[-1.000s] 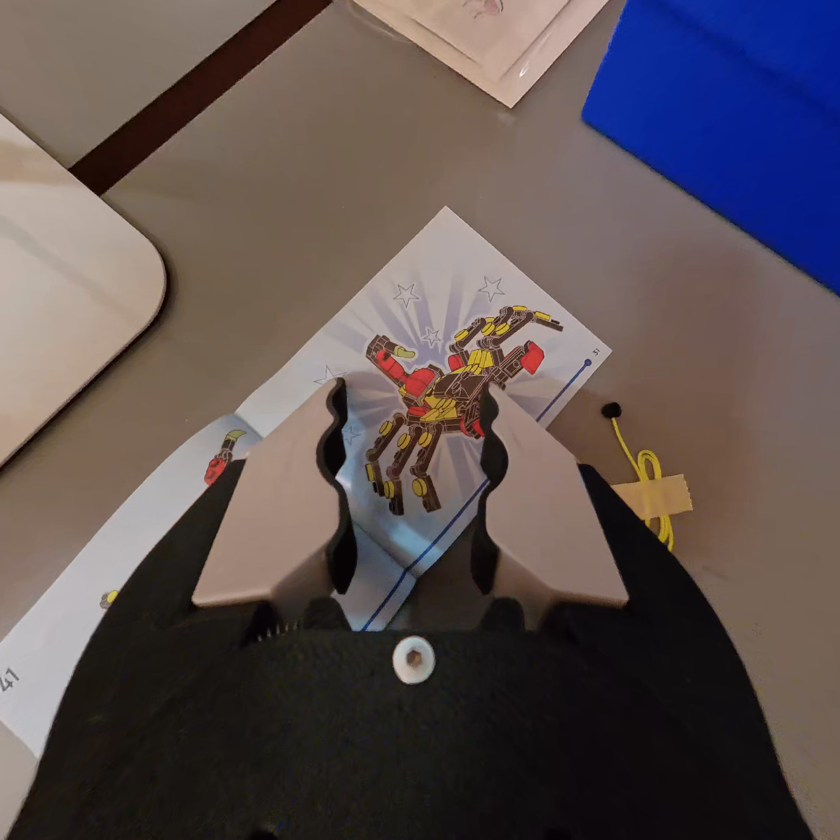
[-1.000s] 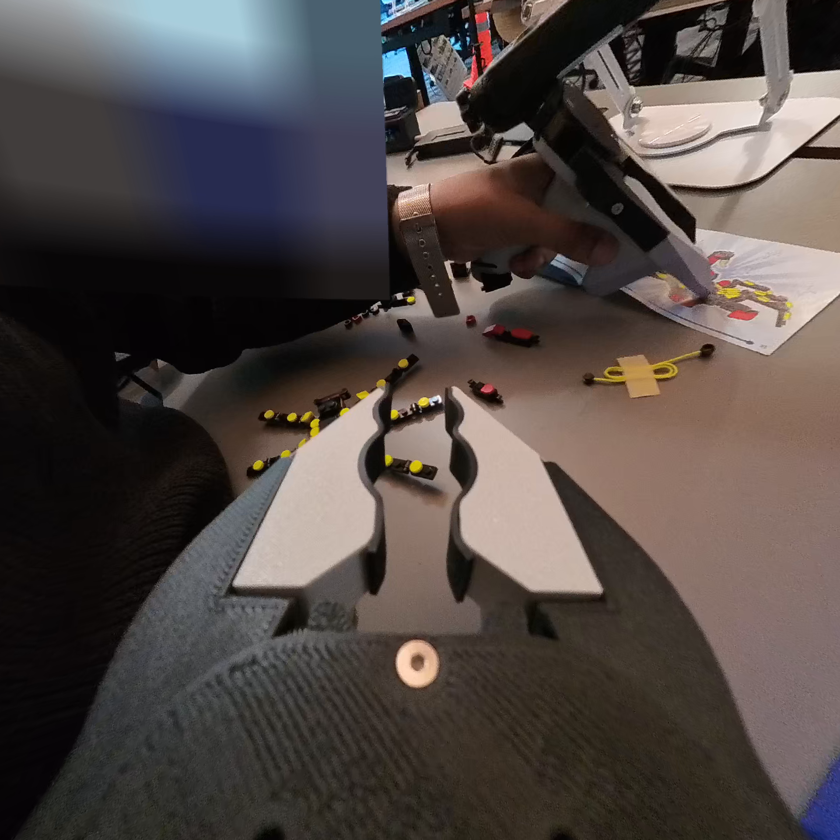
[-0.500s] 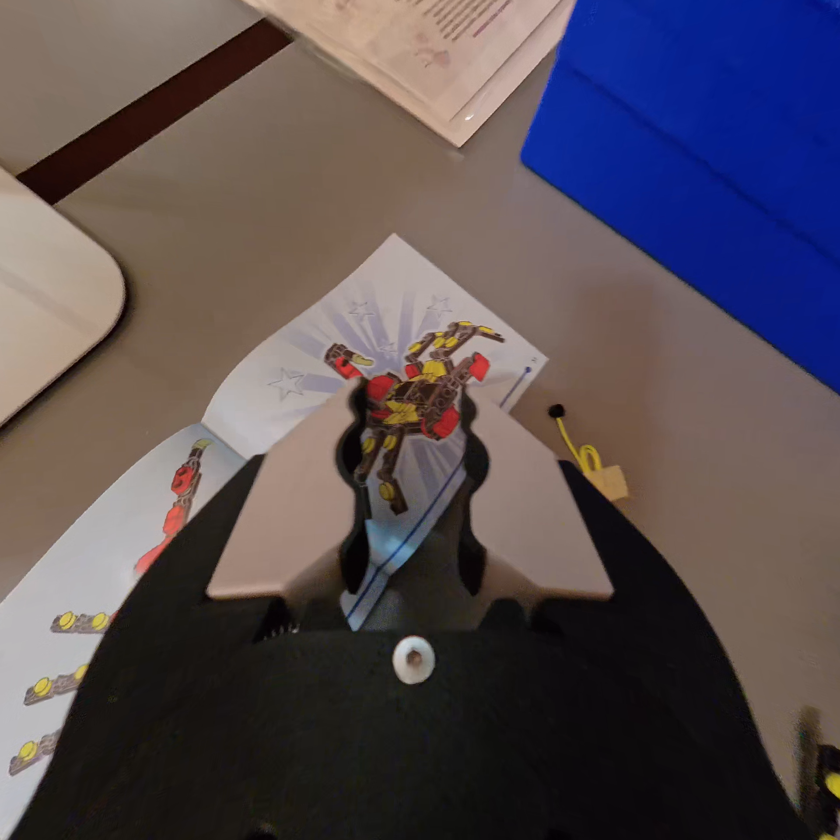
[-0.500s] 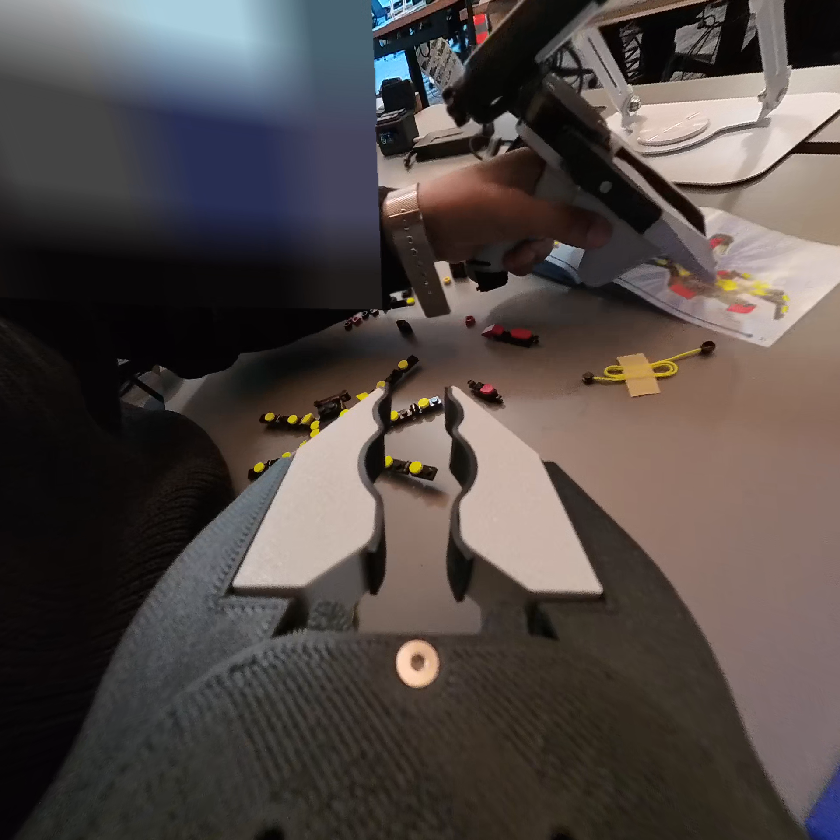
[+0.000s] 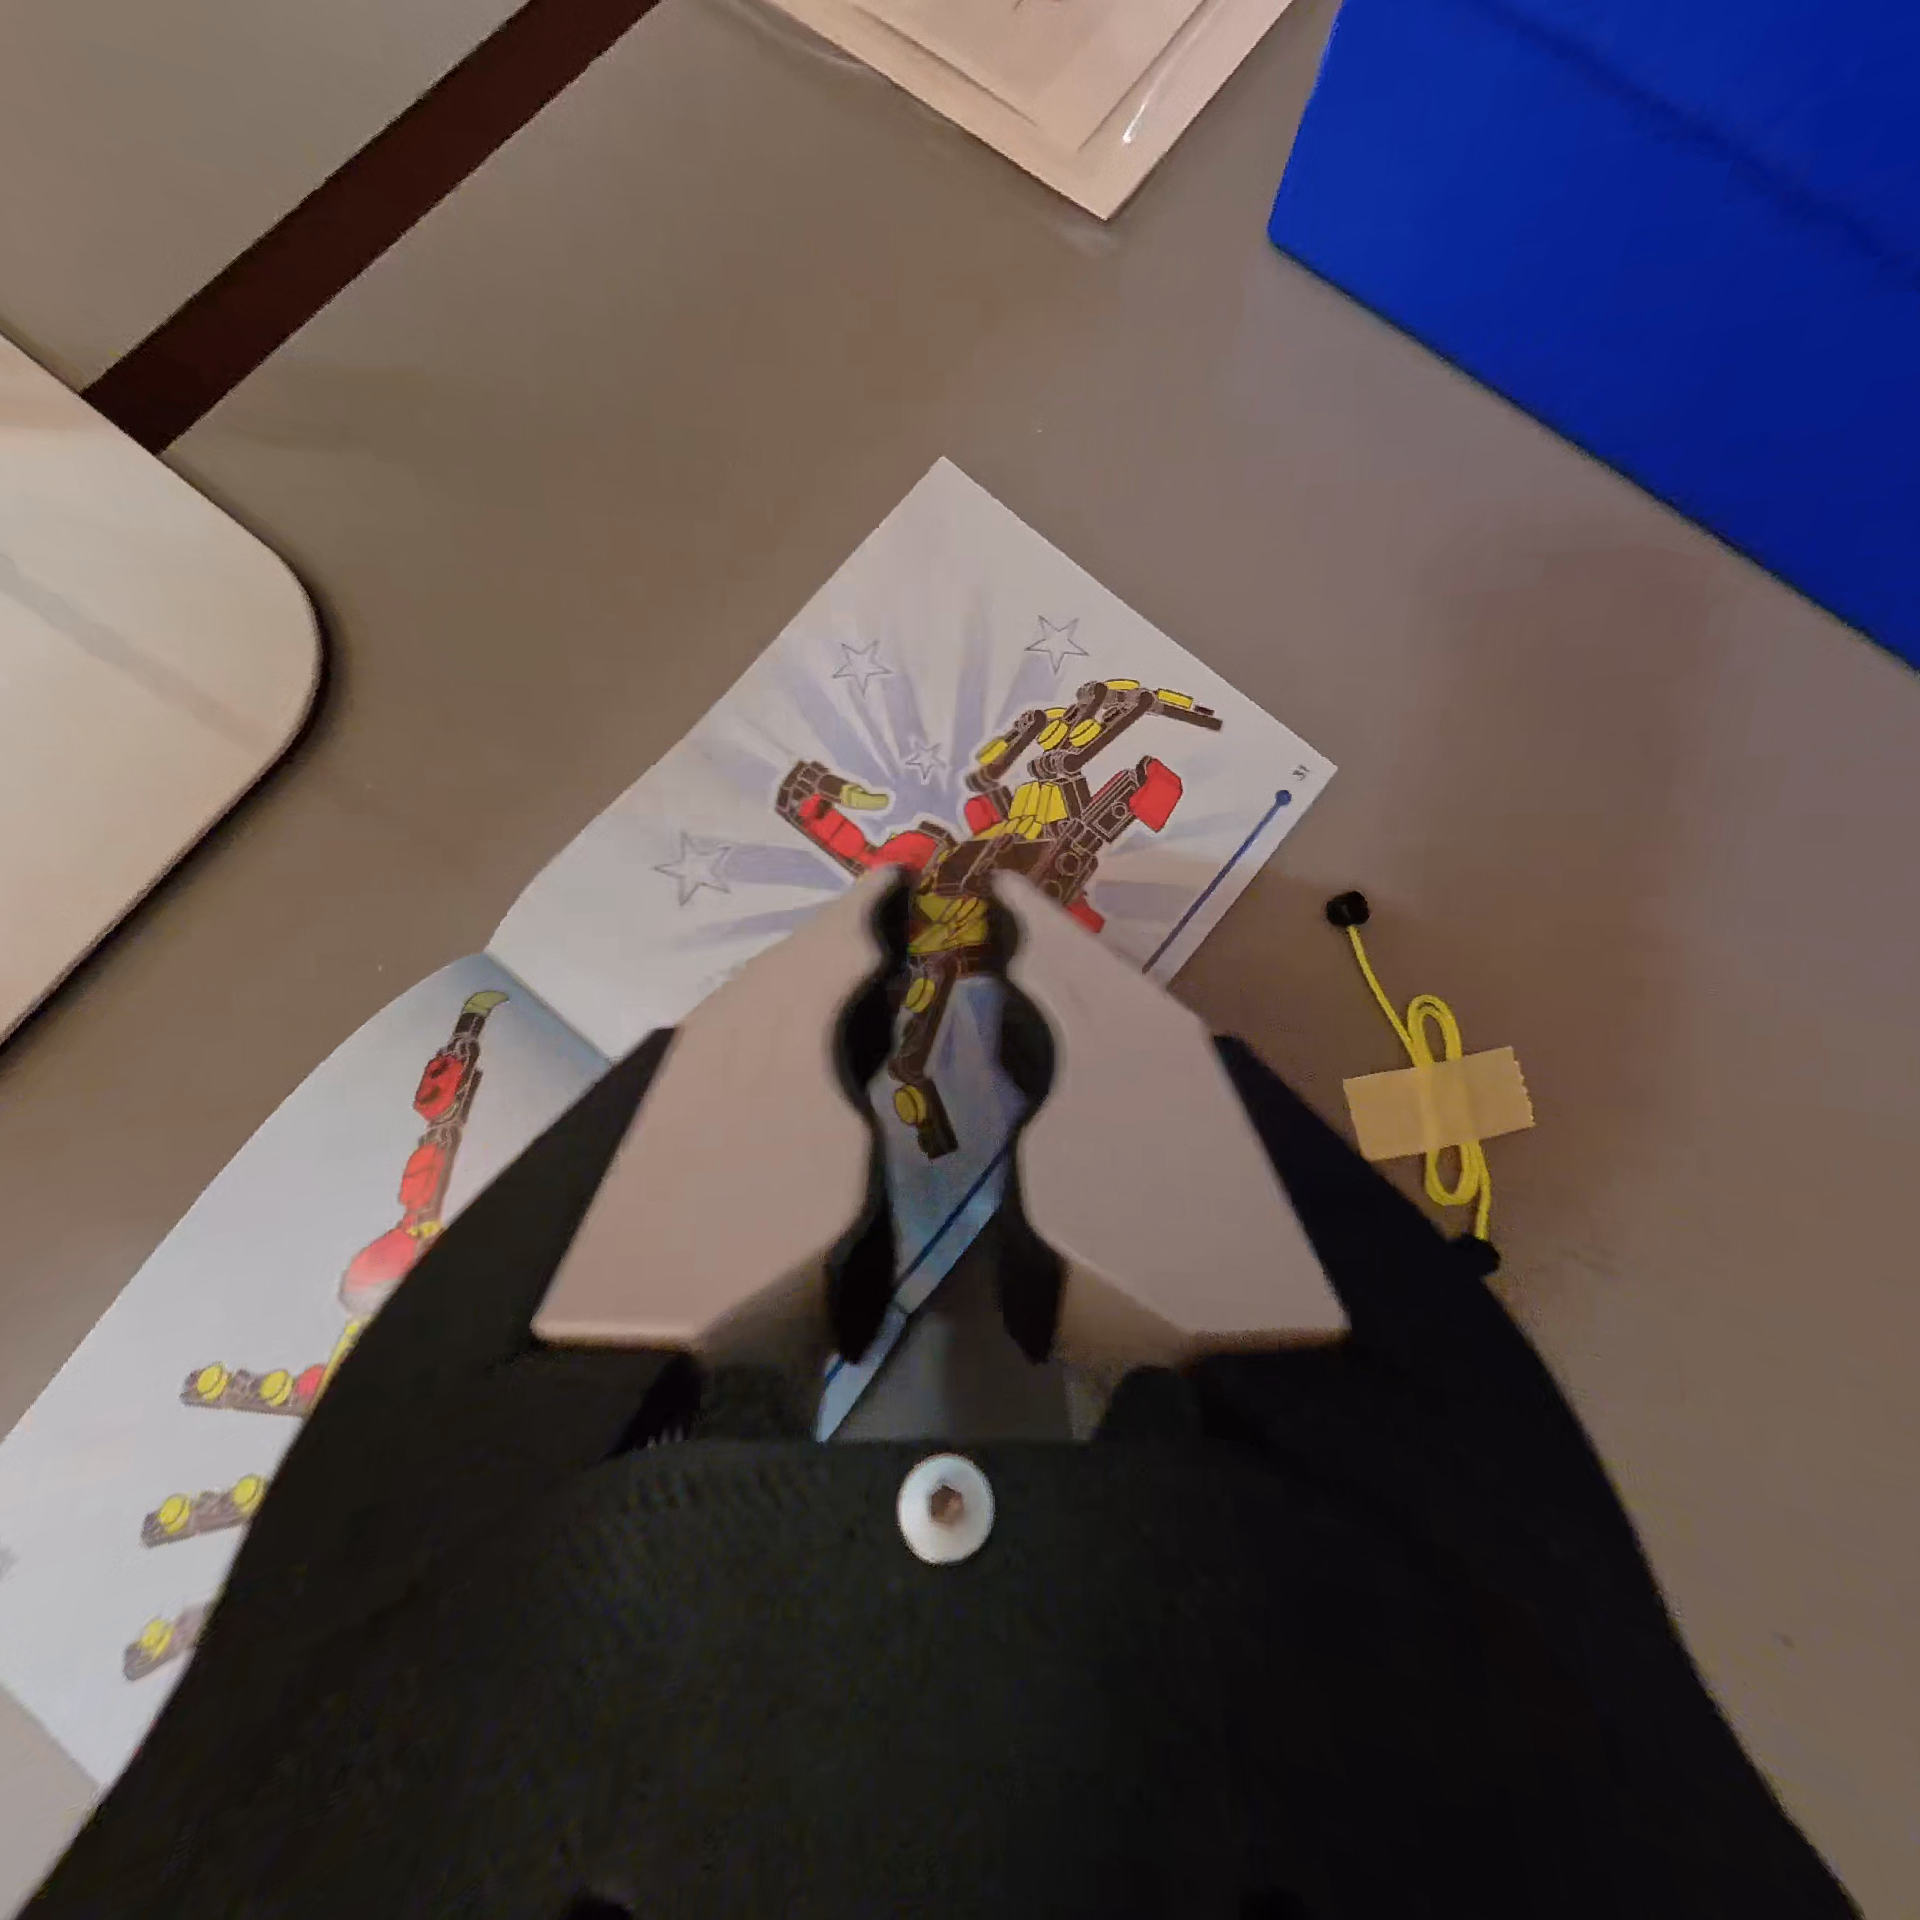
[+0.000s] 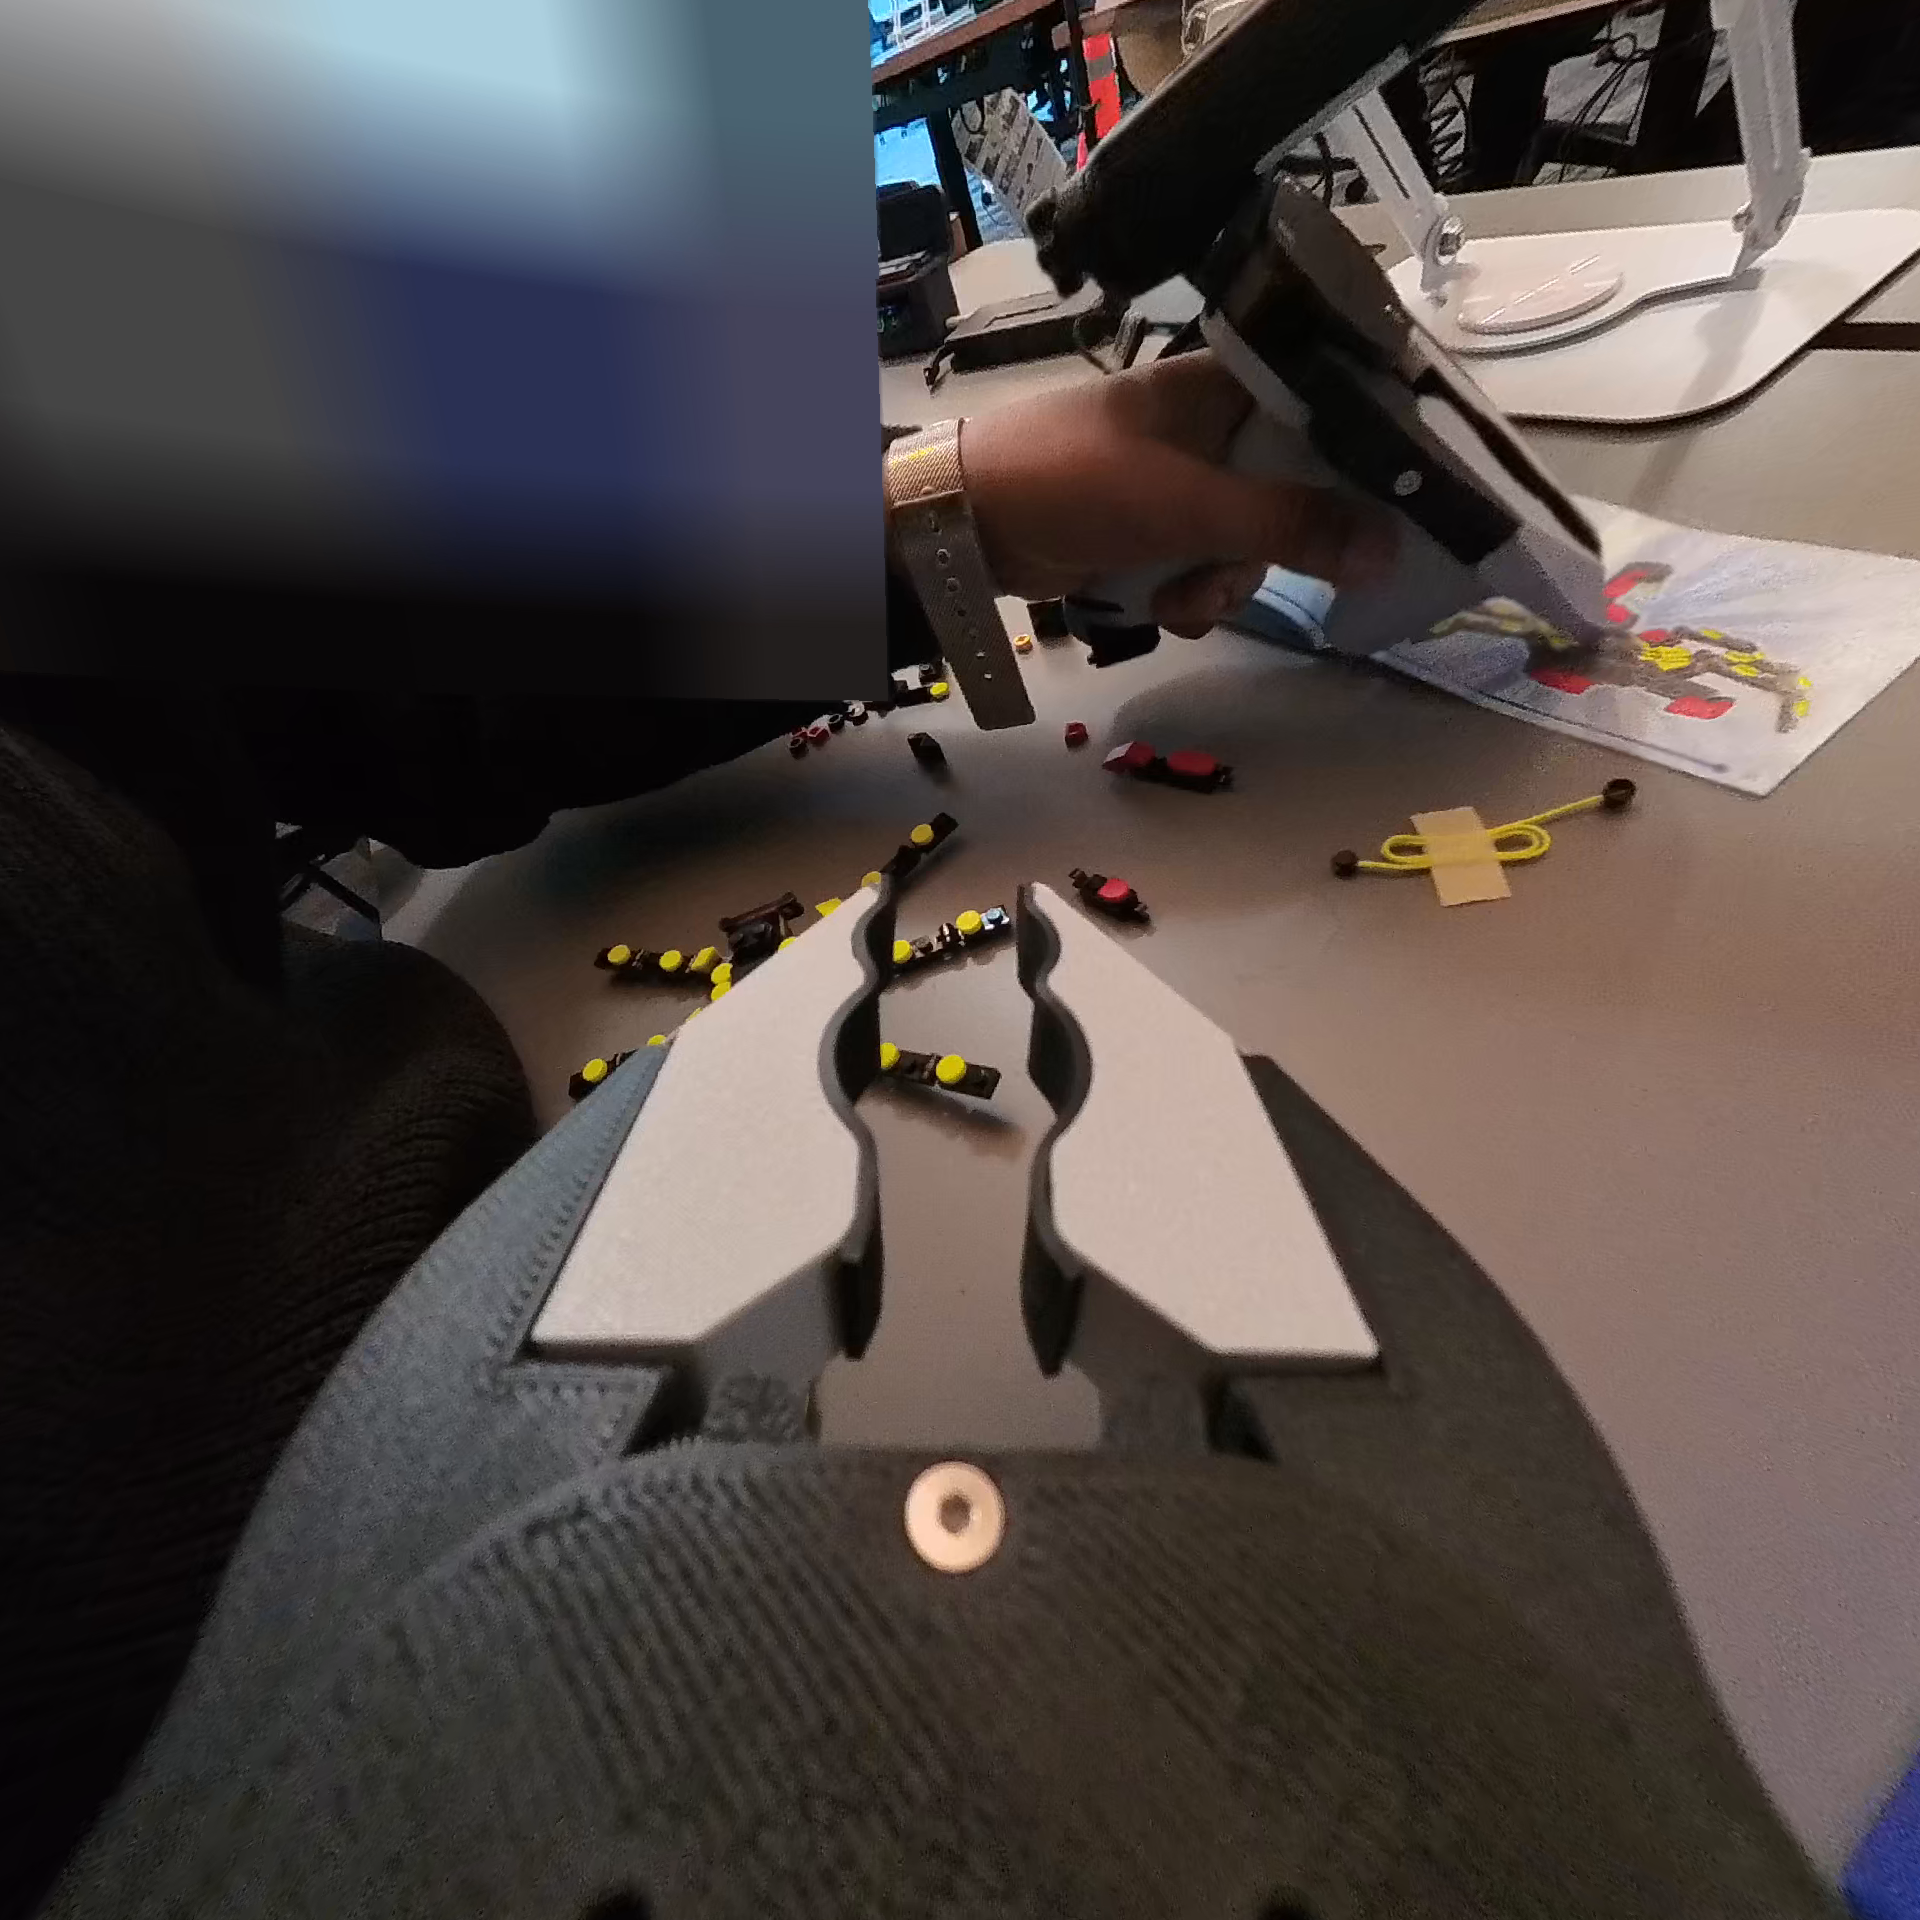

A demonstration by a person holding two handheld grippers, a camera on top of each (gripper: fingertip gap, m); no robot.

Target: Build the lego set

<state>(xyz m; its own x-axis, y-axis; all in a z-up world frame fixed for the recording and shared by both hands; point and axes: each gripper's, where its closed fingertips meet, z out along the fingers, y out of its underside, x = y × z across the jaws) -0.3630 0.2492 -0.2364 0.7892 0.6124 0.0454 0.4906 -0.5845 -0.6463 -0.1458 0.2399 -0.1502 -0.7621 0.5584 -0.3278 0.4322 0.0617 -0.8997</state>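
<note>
The open instruction sheet (image 5: 935, 644) with a drawn red, yellow and brown scorpion lies on the grey table. My left gripper (image 5: 943, 891) points down at the drawing with its tips on or just above the paper. Its jaws stand a narrow gap apart and hold nothing. It also shows in the right wrist view (image 6: 1590, 623), held by a hand (image 6: 1122, 499). My right gripper (image 6: 954, 902) is open and empty, low over the table. Loose dark strips with yellow studs (image 6: 940, 1070) and small red pieces (image 6: 1169, 767) lie in front of it.
A yellow cord with tape (image 5: 1439, 1101) lies right of the sheet, and also shows in the right wrist view (image 6: 1465, 852). A blue box (image 5: 1662, 260) stands at the far right. A white base plate (image 5: 125, 727) is at the left, a sleeved paper (image 5: 1039, 83) beyond. The left gripper's tips are roughly 25 cm from the right gripper's.
My left gripper's jaws have closed from wide apart to a narrow gap, and it has lifted and come back down onto the drawing. My right gripper has not moved.
</note>
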